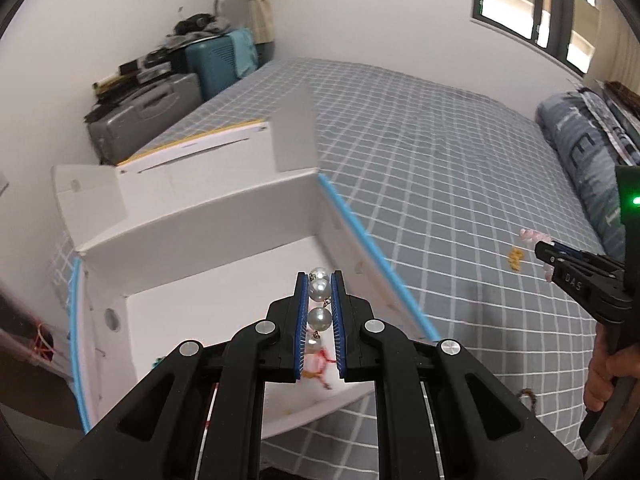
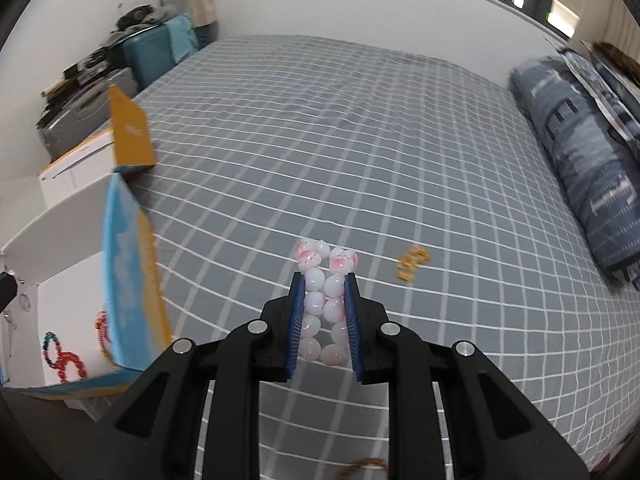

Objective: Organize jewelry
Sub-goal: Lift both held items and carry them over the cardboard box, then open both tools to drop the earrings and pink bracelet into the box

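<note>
Both grippers are loaded: your left gripper (image 1: 320,312) pinches the pearl strand (image 1: 320,300) above the white box (image 1: 224,256); release it low. Your right gripper (image 2: 323,312) clamps the pink bead bracelet (image 2: 324,300) over the bed (image 2: 360,140).

One open box (image 1: 224,216), two suitcases (image 1: 216,60), one pearl strand (image 1: 320,300), one pink bracelet (image 2: 326,300), one gold trinket (image 2: 412,264)

open bedspread (image 2: 360,168), box wall (image 2: 128,264) blocking left

Soft daylight from window (image 1: 536,4), strong fisheye edge distortion, box (image 2: 128,272) motion-blurred
</note>
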Motion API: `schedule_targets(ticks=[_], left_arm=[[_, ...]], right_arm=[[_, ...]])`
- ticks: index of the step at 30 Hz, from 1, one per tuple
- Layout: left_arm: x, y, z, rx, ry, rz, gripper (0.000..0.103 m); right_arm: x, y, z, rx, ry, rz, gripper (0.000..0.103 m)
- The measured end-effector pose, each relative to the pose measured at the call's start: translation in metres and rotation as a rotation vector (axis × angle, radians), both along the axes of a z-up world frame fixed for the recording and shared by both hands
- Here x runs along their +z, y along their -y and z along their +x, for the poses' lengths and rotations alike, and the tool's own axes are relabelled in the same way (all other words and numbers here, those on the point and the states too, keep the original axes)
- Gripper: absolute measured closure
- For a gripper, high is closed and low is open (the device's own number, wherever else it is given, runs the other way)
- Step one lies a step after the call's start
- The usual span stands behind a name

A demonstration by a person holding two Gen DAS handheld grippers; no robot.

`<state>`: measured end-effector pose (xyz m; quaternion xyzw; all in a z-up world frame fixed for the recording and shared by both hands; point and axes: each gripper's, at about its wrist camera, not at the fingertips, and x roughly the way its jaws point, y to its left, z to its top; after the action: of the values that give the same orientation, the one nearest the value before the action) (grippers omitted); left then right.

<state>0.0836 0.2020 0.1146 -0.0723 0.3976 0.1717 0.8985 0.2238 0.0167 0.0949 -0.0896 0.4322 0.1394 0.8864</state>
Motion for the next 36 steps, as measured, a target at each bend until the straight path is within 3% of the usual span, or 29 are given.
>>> schedule_targets(ticks=[20, 28, 36], left_arm=[[-0.014, -0.091, -0.035, 0.135, -0.048, -0.022, 0.092], [-0.038, -0.114, -0.039, 0.172, -0.106, -0.039, 0.092], [-0.075, -0.139, -0.037, 0.207, -0.19, -0.076, 0.092]], right_arm=[[-0.001, -0.166, -0.058, 0.279, 0.011, -0.005, 0.084], [-0.034, -0.215, -0.075, 0.372, -0.038, -0.022, 0.084], [-0.072, -0.238, -0.076, 0.37, -0.1, -0.072, 0.084]])
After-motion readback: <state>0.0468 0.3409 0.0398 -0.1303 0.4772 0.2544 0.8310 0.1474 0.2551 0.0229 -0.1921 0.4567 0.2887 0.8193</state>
